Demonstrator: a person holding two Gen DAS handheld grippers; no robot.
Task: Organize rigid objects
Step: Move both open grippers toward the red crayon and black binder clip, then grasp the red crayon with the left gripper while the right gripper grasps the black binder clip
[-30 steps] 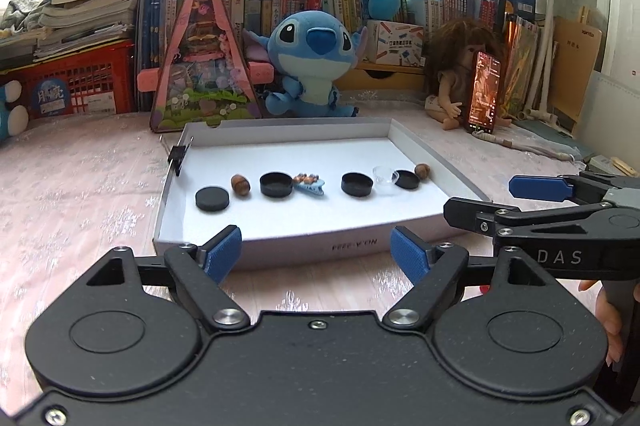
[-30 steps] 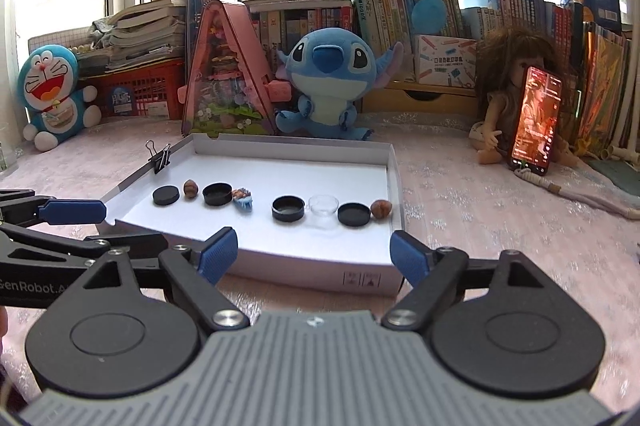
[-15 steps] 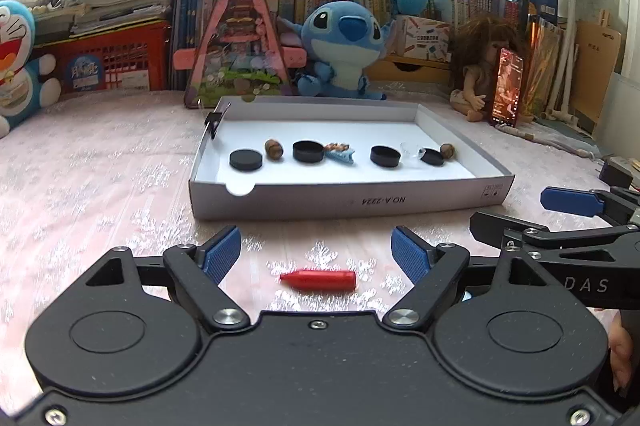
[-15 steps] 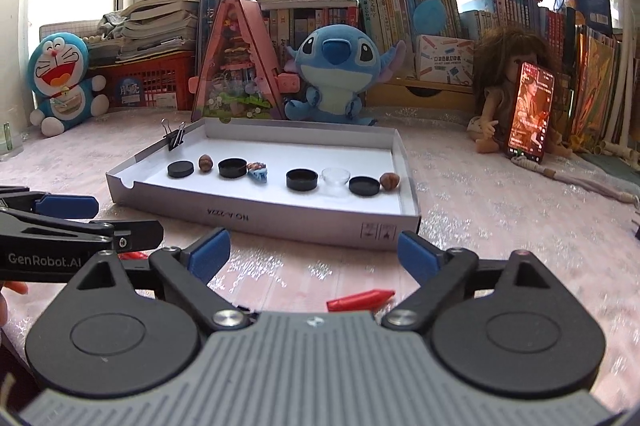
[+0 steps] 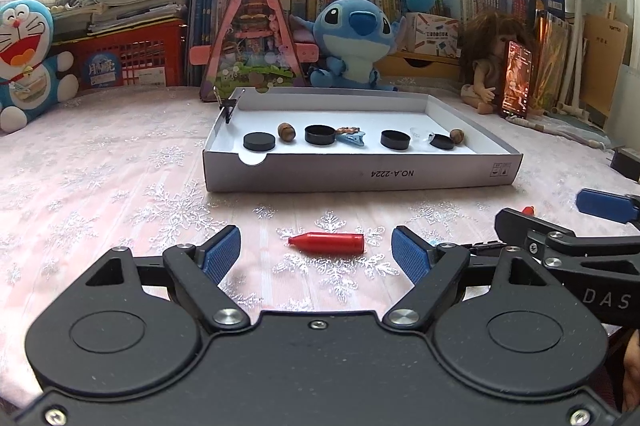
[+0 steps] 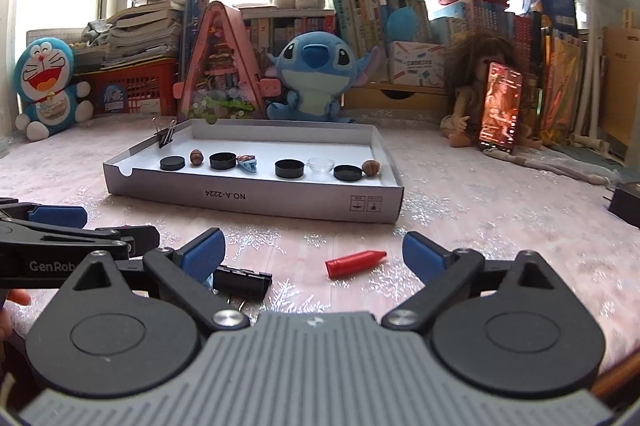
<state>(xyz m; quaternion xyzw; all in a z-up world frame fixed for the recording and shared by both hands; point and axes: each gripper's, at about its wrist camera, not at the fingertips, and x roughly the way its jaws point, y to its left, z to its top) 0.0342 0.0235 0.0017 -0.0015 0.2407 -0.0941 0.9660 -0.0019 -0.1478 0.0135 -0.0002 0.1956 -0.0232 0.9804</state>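
Observation:
A white cardboard tray (image 5: 360,177) (image 6: 256,197) sits on the table. It holds black lids, two walnuts, a blue hair clip (image 5: 352,137) and a clear dish (image 6: 321,165) in a row. A red crayon-like piece (image 5: 326,242) lies on the cloth between the fingers of my open, empty left gripper (image 5: 316,258). Another red piece (image 6: 354,263) lies between the fingers of my open, empty right gripper (image 6: 314,256). A black binder clip (image 6: 240,278) lies by the right gripper's left finger.
Plush toys, books, a red crate (image 5: 128,61), a pink triangular toy house (image 5: 252,37), a doll and a lit phone (image 5: 518,81) line the back. A binder clip (image 6: 165,135) grips the tray's far left wall. A black adapter (image 6: 626,203) lies at right.
Both grippers have pulled back from the tray and dropped toward the table. The red pieces and the black binder clip have come into view in front of the fingers.

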